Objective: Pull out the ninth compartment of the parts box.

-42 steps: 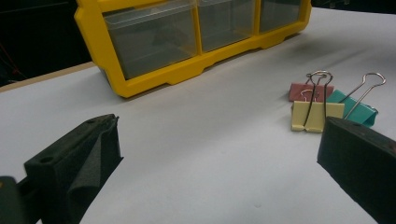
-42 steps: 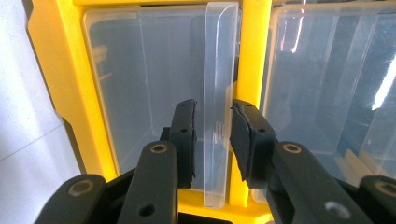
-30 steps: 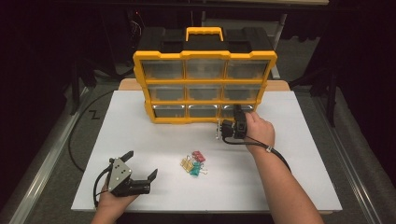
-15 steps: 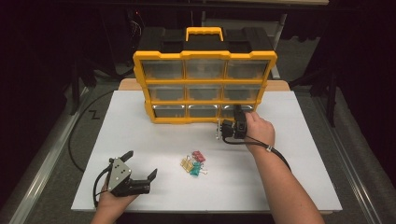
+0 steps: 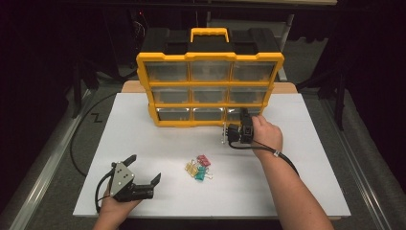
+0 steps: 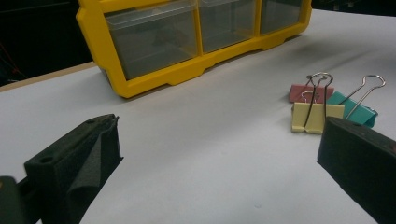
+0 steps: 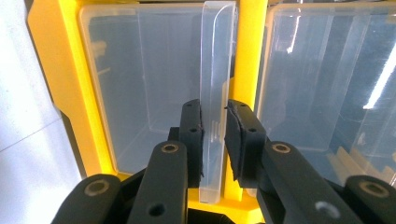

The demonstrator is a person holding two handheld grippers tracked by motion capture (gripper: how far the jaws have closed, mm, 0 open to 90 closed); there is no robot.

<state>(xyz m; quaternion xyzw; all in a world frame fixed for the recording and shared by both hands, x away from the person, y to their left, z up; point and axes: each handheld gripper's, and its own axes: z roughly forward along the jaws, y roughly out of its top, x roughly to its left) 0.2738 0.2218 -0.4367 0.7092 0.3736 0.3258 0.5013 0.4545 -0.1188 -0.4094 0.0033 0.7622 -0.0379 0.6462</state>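
Observation:
A yellow organizer [image 5: 209, 91] with clear drawers stands at the back of the white table. My right gripper [image 5: 229, 133] is at its bottom right drawer. In the right gripper view the two pads of that gripper [image 7: 214, 112] are shut on the drawer's clear handle tab [image 7: 215, 60]. A small heap of binder clips [image 5: 198, 168], pink, yellow and teal, lies mid-table, and shows as clips [image 6: 327, 105] near the right jaw in the left gripper view. My left gripper [image 5: 143, 168] rests at the front left, open, with nothing in it [image 6: 219, 149].
The white board [image 5: 306, 167] covers the table, with bare room at its right and front. A black cable [image 5: 76, 139] curves along the left edge. The organizer's yellow frame [image 6: 140, 84] stands beyond the left gripper.

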